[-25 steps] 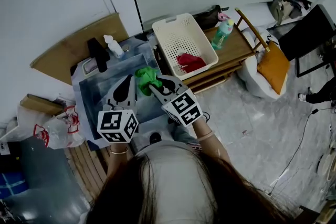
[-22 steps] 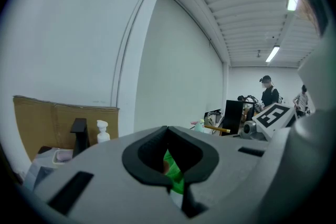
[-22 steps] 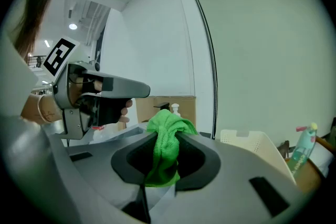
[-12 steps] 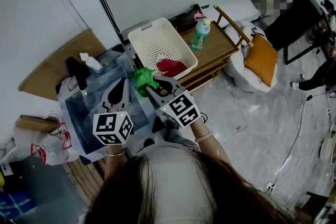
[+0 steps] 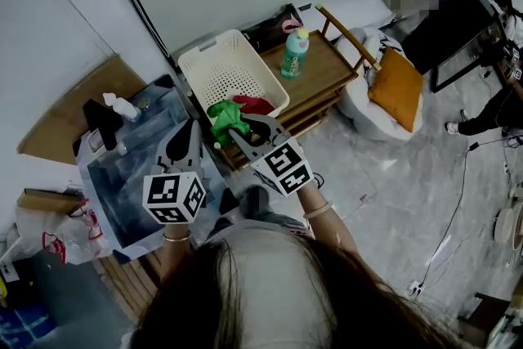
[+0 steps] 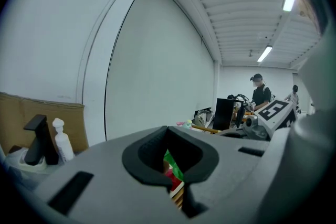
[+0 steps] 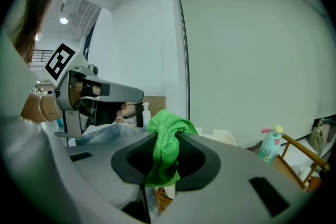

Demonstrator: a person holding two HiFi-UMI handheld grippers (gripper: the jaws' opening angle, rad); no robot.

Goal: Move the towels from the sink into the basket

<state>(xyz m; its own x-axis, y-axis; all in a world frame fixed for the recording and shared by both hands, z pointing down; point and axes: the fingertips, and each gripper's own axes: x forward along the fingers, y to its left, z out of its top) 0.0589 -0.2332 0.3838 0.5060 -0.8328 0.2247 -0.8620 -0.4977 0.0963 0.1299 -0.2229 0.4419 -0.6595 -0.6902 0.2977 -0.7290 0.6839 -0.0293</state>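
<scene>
My right gripper (image 5: 237,129) is shut on a green towel (image 5: 223,118), which hangs at the near rim of the white perforated basket (image 5: 219,43). In the right gripper view the green towel (image 7: 167,140) bunches between the jaws of that gripper (image 7: 164,168). A red towel (image 5: 256,104) lies inside the basket. My left gripper (image 5: 189,139) hovers over the right edge of the sink (image 5: 122,176), jaws together and holding nothing. In its own view the left gripper (image 6: 171,168) shows only a slit of green and red between its tips.
A black faucet (image 5: 100,125) and a white soap bottle (image 5: 119,106) stand behind the sink. The basket sits on a wooden bench (image 5: 331,78) beside a green bottle (image 5: 294,53). An orange cushion (image 5: 394,90) lies further right. People stand at the far right.
My right gripper has carried the green towel rightward from above the sink to the basket's near rim. The left gripper has kept beside it, still shut.
</scene>
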